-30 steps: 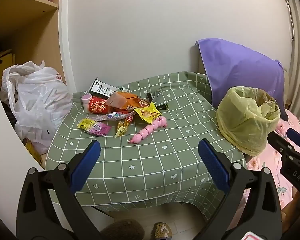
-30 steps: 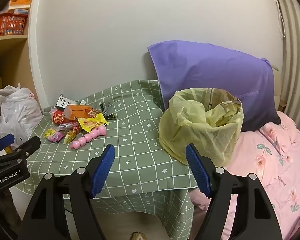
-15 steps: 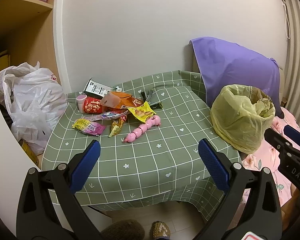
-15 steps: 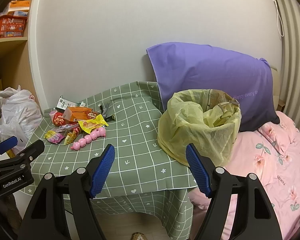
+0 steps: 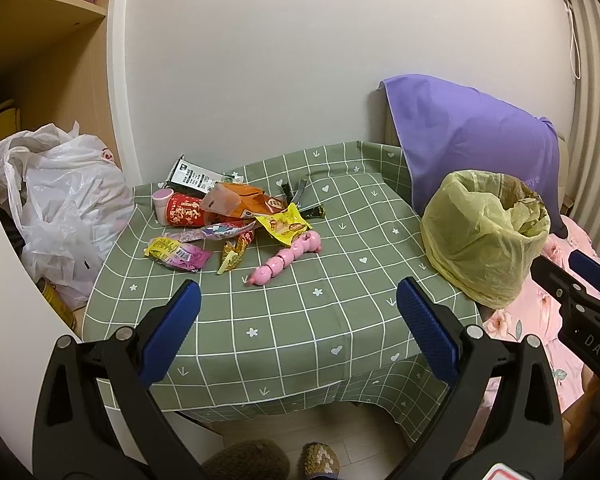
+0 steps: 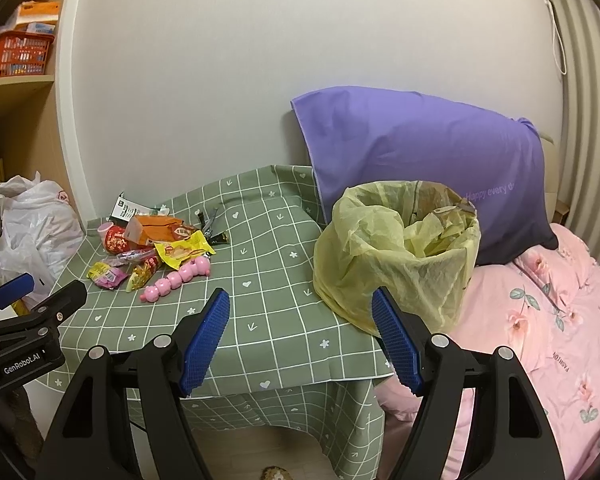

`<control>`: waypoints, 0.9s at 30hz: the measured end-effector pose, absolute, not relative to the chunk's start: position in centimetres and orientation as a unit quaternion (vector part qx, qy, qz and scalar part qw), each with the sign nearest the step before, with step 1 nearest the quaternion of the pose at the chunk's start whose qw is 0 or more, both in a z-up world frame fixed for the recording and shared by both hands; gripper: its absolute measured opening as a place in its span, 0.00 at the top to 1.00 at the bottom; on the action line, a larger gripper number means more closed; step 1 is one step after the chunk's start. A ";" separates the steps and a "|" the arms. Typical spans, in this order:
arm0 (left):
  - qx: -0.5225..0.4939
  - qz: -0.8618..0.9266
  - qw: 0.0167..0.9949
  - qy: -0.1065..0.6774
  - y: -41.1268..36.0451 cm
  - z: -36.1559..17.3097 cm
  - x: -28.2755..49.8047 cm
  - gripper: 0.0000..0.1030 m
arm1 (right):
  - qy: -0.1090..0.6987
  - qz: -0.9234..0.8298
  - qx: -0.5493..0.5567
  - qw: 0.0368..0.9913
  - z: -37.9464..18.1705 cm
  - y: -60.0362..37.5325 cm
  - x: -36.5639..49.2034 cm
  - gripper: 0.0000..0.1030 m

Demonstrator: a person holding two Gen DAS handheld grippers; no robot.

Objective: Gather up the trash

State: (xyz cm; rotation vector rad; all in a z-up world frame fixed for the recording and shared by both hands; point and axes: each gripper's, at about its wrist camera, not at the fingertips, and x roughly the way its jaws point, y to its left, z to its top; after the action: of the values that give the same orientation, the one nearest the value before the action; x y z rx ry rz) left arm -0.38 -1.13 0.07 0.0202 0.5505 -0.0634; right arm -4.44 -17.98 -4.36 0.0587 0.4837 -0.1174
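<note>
A pile of trash lies at the far left of the green checked table (image 5: 300,320): a red cup (image 5: 182,210), an orange packet (image 5: 240,200), a yellow wrapper (image 5: 285,224), a pink-yellow wrapper (image 5: 176,254) and a pink beaded toy (image 5: 286,262). A bin lined with a yellow bag (image 5: 484,236) stands at the table's right edge. My left gripper (image 5: 298,312) is open and empty before the table's front edge. My right gripper (image 6: 300,320) is open and empty, just left of the bin (image 6: 396,252).
A purple pillow (image 6: 420,152) leans on the wall behind the bin. A pink floral bed (image 6: 540,320) lies to the right. A white plastic bag (image 5: 64,200) sits left of the table below wooden shelves (image 5: 40,20). Slippers (image 5: 320,458) show on the floor.
Both views have shifted slightly; the table and the trash sit a little further away and lower in the left wrist view. Both grippers stay open and empty.
</note>
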 end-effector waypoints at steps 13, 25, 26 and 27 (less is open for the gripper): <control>0.009 -0.031 0.962 0.272 -0.9 0.1 -0.1 0.09 | 0.239 -0.058 0.030 0.969 -4.5 -18.1 -4.5 0.32; 0.009 -0.033 0.962 0.271 -0.8 0.2 -0.2 0.09 | 0.236 -0.064 0.033 0.969 -4.5 -18.2 -4.7 0.32; 0.009 -0.033 0.962 0.270 -0.8 0.3 -0.2 0.09 | 0.236 -0.064 0.034 0.969 -4.6 -18.3 -4.7 0.32; 0.009 -0.033 0.962 0.270 -0.9 0.3 -0.3 0.09 | 0.236 -0.065 0.034 0.969 -4.6 -18.3 -4.7 0.32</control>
State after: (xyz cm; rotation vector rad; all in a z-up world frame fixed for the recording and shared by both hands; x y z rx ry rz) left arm -0.26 -0.90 0.28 0.0191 0.5463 -0.0675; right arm -4.71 -18.30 -4.56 0.0679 0.4766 -0.1312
